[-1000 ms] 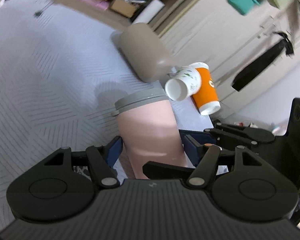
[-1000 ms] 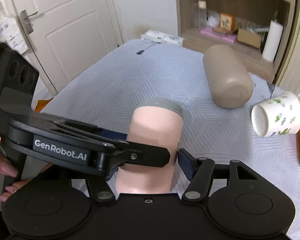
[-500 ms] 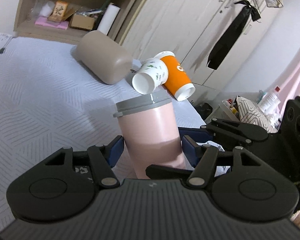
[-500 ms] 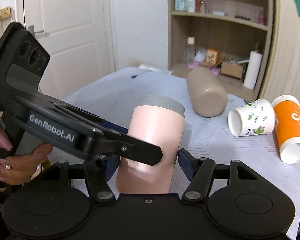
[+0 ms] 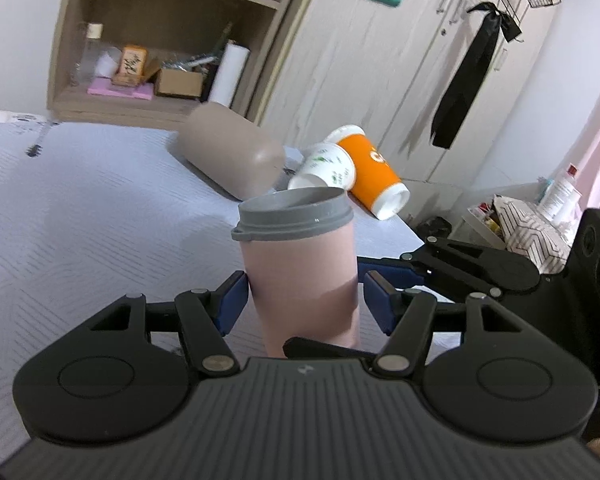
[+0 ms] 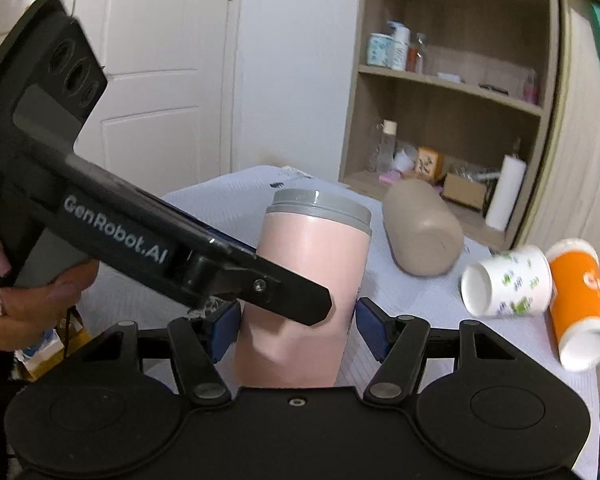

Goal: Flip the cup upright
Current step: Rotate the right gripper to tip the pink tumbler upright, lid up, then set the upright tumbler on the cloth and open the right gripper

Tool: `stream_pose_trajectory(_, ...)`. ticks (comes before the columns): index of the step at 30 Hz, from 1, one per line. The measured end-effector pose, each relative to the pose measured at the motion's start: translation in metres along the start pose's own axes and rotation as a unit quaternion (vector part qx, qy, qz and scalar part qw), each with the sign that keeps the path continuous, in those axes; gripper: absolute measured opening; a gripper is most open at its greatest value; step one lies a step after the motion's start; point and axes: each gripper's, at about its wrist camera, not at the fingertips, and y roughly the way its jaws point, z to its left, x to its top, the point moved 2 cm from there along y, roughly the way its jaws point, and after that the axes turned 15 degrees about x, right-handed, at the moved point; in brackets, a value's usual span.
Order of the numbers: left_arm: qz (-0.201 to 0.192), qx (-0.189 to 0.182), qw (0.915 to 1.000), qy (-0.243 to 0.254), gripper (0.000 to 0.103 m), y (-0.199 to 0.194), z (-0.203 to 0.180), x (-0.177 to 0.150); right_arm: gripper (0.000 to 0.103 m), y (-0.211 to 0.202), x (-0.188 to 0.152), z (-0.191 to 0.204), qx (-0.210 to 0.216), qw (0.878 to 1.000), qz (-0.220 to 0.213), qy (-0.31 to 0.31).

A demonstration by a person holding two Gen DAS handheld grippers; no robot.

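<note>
A pink cup (image 5: 300, 276) with a grey rim stands nearly upright on the pale patterned bedspread (image 5: 80, 216), rim up. My left gripper (image 5: 302, 300) has its blue pads on both sides of the cup's lower body and is shut on it. The cup also shows in the right wrist view (image 6: 308, 292), where my right gripper (image 6: 296, 326) is shut on it too, pads at both sides. The left gripper's black body crosses in front of the cup in that view.
A tan cup (image 5: 232, 156) lies on its side behind. A white patterned paper cup (image 5: 328, 168) and an orange paper cup (image 5: 370, 176) lie on their sides near the bed's right edge. A shelf unit (image 5: 160, 40) and wardrobe stand beyond.
Both grippers have tilted the pink cup from leaning away to nearly upright. The views have swung up from the bedspread toward the shelves and wardrobe.
</note>
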Motion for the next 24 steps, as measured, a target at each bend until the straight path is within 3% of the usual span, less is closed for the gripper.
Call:
stream_pose_trajectory(8, -0.014, 0.029, 0.9995, -0.004, 0.062, -0.008, 0.025, 0.009, 0.069, 0.027, 0.013, 0.010, -0.003, 0.999, -0.003, -0.052)
stream_pose_trajectory(24, -0.062, 0.091, 0.9928, 0.046, 0.061, -0.003, 0.037, 0.030, 0.068, 0.066, 0.031, 0.002, -0.030, 0.995, -0.027, -0.090)
